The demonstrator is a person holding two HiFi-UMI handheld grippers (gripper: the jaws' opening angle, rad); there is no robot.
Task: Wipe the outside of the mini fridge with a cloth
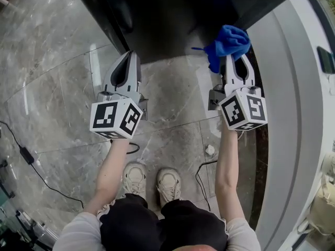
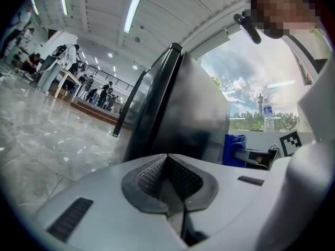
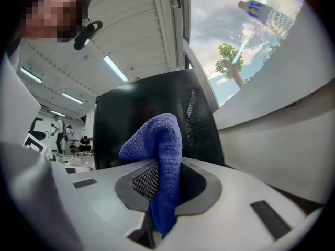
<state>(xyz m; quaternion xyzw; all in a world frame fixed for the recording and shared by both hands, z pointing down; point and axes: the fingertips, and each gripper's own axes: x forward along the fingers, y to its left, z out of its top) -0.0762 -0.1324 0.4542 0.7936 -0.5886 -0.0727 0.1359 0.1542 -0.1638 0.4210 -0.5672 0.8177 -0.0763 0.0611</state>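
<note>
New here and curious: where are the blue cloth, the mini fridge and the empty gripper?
blue cloth (image 1: 229,42): head view, its bunched middle.
mini fridge (image 1: 172,20): head view, its dark outer surface.
left gripper (image 1: 131,55): head view, its closed tips.

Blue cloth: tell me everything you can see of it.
The blue cloth looks like fuzzy microfibre, plain blue with no print. It is bunched into a folded hump and pinched in the shut right tongs, one end standing above them, the rest running down between them. In the head view it sits by the black mini fridge, near its right corner; contact cannot be told.
</note>
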